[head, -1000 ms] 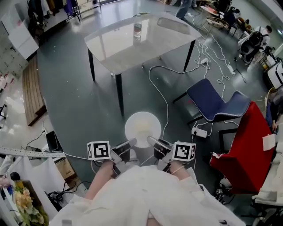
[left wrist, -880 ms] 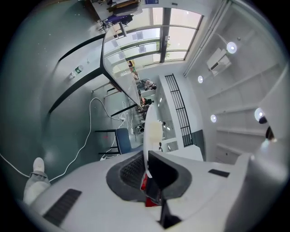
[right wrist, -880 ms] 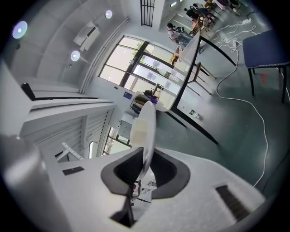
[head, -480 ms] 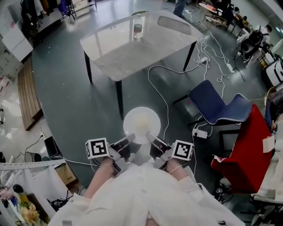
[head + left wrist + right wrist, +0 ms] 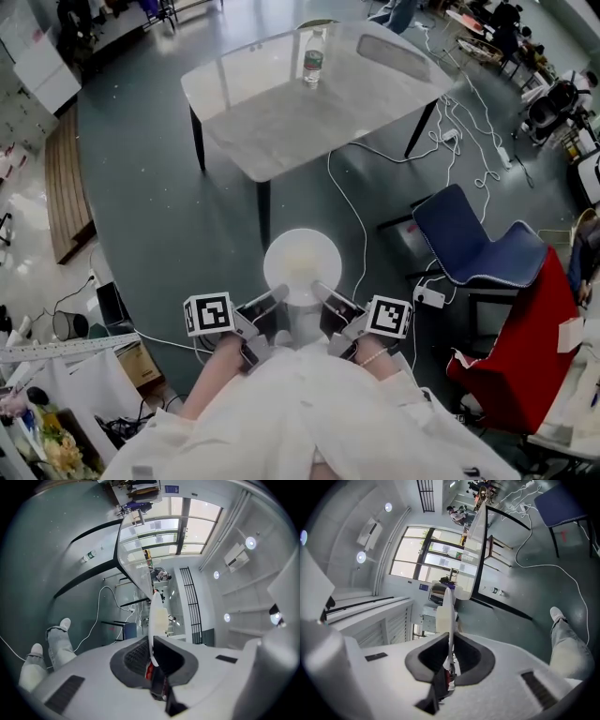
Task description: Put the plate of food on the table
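Holding the plate (image 5: 301,265) flat out in front of the body, over the grey floor (image 5: 150,206) and well apart from the table (image 5: 281,122) it's meant for. Not delivered yet, so I'd call this the carry leg. Pale food (image 5: 161,619) sits on top near the middle; I can't tell what it is. I've got the near rim pinched from both sides: the left gripper (image 5: 272,303) is clamped narrow on the rim at the left and the right gripper (image 5: 323,296) is clamped narrow on it at the right. Each gripper view shows the thin plate edge running straight between the pads. My read on the double grip: the plate sticks out well past the jaws, so one pinch would let it sag or twist, while two hold it flat and the food doesn't slide. The table top is mostly bare, with one bottle (image 5: 313,58) standing near the far edge, so the near side looks like the free landing spot. A white cable (image 5: 349,202) snakes over the floor between me and the table, and a blue chair (image 5: 469,234) is off to the right. I'd guess both are trip or bump risks. Next I'd need to close the gap, clear the table edge, and lower the plate before letting go.
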The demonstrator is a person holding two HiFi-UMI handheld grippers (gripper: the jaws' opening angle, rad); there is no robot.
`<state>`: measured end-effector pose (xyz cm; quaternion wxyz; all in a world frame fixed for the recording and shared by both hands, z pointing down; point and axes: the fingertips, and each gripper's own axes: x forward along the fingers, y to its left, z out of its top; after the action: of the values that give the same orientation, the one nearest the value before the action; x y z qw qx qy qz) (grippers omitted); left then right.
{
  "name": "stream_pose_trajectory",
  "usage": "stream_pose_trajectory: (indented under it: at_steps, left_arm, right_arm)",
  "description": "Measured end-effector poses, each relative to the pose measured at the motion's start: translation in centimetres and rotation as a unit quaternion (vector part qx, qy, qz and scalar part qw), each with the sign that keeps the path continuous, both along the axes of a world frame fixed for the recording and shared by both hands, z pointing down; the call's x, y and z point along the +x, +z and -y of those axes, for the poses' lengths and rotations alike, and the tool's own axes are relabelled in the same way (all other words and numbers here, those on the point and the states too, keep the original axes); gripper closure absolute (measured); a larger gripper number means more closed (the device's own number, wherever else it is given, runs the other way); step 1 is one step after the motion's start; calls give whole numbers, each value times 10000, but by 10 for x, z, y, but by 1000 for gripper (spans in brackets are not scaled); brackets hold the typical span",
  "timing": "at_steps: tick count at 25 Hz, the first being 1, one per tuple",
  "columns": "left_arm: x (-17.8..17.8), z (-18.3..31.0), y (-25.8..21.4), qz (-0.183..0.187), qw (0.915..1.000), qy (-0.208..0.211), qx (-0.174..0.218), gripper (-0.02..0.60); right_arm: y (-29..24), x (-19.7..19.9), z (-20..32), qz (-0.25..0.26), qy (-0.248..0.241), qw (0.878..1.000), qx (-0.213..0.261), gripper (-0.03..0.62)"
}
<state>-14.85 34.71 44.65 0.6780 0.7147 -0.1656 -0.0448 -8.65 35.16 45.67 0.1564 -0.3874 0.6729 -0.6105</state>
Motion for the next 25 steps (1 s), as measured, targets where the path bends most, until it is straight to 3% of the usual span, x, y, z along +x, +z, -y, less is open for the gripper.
stream_pose_trajectory:
  at_steps: [7,13,17,25]
  left_arm:
    - [33,72,-15,-177,9994,-212,-214,557]
    - [64,144,-25,-108,9993,-272,232,557]
    - [91,183,-33,-191,9990,-404,15,557]
    - [134,239,-15,-80,9990,-390,209,557]
  right_arm:
    - [-11,31,78,-25,-171,9998,65,577]
    - [-28,65,149,-10,-331,9993,198,577]
    - [-32,90,193,-102,-443,9984,345,577]
    - [-16,134,247,35,-499,9985,239,577]
